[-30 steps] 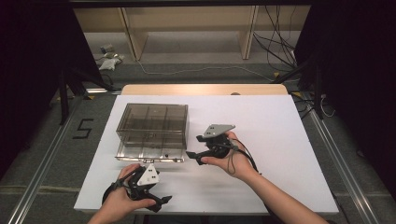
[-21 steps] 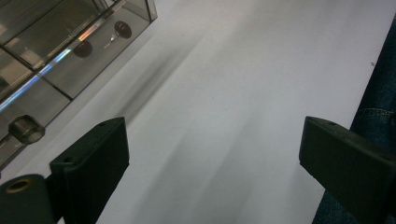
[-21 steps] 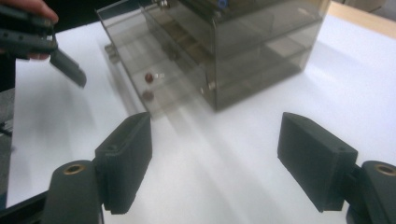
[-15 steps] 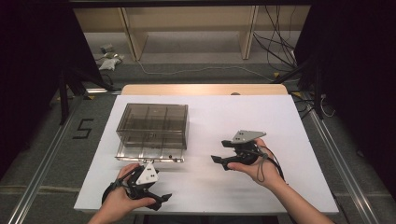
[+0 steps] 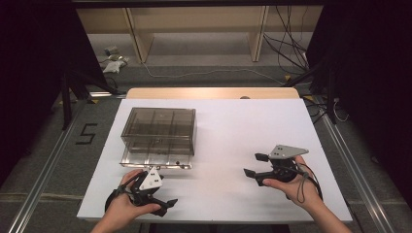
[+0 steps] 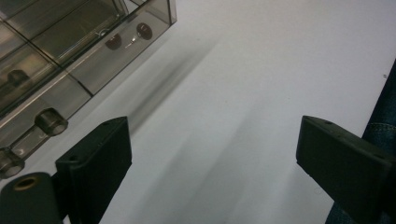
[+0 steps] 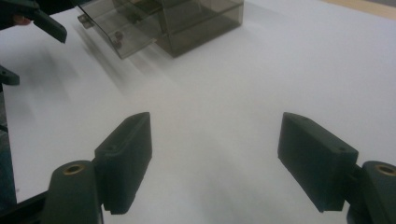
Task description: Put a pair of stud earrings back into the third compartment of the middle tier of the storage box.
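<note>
- Smoky clear plastic box (image 5: 159,131) standing on the white table (image 5: 233,126), on its left half, toward the far side; divided inside into compartments.
- At the box's near side, a clear drawer (image 5: 155,158) pulled out a little toward the person, its front edge lying flat over the table.
- Small dark round things visible through the drawer wall in the left gripper view (image 6: 114,41); too small to tell what.
- Left gripper (image 5: 165,206) held low over the near-left edge of the table, just in front of the drawer, apart from it; jaws pointing to the right, spread wide, nothing between them.
- In the left gripper view, bare white table between the two black jaws, box corner at the upper left (image 6: 70,42).
- Right gripper (image 5: 255,165) held over the right half of the table, well apart from the box; jaws pointing left toward it, parted wide, holding nothing.
- In the right gripper view, bare table between the jaws, the box (image 7: 187,18) farther off at the top, the left gripper's jaws (image 7: 32,44) at the upper left.
- Grey three-cornered plate on top of each gripper, cable trailing at the right wrist.
</note>
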A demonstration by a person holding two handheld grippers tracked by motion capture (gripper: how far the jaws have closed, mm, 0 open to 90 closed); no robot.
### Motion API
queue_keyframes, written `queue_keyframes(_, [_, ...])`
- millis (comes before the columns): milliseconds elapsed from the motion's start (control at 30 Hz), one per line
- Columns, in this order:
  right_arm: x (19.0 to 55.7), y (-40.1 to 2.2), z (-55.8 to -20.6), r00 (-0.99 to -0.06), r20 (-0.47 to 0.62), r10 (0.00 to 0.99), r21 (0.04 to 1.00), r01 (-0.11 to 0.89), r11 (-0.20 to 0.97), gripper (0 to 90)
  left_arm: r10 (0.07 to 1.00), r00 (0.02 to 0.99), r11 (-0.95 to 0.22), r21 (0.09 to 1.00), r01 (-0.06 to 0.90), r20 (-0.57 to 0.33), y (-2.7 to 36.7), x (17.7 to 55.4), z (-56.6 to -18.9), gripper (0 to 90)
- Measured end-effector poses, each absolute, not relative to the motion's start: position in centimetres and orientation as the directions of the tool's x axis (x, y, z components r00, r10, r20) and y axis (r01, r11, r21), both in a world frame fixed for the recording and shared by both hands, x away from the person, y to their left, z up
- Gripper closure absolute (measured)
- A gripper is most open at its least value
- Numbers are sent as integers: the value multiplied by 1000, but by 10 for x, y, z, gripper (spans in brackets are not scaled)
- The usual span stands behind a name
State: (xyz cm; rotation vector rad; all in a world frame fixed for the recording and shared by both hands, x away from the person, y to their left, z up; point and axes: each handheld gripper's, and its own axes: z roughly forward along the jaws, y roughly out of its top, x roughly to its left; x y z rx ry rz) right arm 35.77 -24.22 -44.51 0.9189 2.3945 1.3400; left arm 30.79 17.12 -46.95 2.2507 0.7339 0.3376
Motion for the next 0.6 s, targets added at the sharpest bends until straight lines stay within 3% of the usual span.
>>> queue_keyframes(600, [333, -269, -449, -737, 83, 671, 831, 422, 362, 255, 598, 801, -563, 719, 407, 15, 172, 308, -470, 108])
